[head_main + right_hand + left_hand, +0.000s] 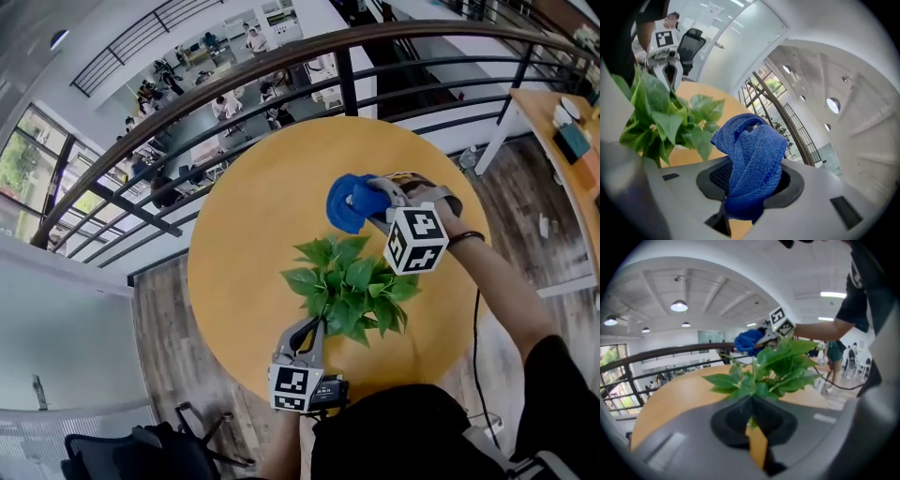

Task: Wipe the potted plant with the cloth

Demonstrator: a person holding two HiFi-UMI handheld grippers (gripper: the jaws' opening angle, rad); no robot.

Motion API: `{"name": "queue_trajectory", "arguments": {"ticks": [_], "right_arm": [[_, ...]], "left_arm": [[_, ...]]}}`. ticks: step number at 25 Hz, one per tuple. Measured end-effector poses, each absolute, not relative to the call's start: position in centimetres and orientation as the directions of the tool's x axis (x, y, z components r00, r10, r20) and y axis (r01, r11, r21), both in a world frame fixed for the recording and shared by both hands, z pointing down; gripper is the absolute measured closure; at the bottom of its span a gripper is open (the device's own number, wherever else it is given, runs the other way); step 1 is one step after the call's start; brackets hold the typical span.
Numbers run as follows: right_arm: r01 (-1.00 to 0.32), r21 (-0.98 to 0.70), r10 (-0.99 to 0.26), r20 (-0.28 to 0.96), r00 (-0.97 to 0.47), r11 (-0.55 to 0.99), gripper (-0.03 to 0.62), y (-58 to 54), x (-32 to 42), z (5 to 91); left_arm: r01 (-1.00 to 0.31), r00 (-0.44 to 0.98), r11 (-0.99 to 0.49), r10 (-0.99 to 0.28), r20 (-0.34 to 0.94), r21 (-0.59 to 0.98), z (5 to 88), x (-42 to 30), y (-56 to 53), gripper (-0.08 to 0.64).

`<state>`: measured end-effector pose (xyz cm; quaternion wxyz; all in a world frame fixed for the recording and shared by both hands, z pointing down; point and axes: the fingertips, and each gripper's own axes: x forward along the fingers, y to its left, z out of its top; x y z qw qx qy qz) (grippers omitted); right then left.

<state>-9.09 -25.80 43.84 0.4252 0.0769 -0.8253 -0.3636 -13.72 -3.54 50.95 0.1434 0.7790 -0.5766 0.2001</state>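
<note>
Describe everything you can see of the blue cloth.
The blue terry-looking cloth is bunched into a folded wad, soft and nubbly. The right tool is shut on its lower part, holding it above the round yellow wooden table, just beyond the green leafy potted plant. It appears clear of the leaves.

Leafy green potted plant (352, 291), upright on round wooden table (244, 216), one leaf pinched in left gripper (314, 330). Blue terry cloth (354, 202), bunched, clamped in right gripper (378, 206) just beyond the foliage.
</note>
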Motion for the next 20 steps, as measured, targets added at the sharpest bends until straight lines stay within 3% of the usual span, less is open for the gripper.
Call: {"name": "queue_trajectory", "arguments": {"ticks": [4, 12, 17, 20], "right_arm": [[0.32, 0.616, -0.337, 0.713, -0.615, 0.72, 0.43, -21.9, -9.9, 47.2], [0.339, 0.527, -0.437, 0.845, -0.309, 0.779, 0.43, -27.8, -0.8, 55.4], [0.19, 0.626, -0.478, 0.728, -0.492, 0.757, 0.43, -28.6, -4.5, 48.4], [0.237, 0.663, -0.389, 0.65, -0.653, 0.711, 0.43, -24.7, -9.5, 44.0]], "left_arm": [[-0.955, 0.256, -0.295, -0.836, 0.485, -0.006, 51.2, -13.7, -3.6, 0.558], [-0.956, 0.252, -0.293, -0.841, 0.479, -0.01, 51.0, -14.2, -3.6, 0.558], [-0.955, 0.256, -0.297, -0.844, 0.471, -0.013, 50.9, -14.0, -3.9, 0.558], [-0.956, 0.254, -0.294, -0.845, 0.47, -0.013, 50.8, -14.1, -4.0, 0.558]]}}
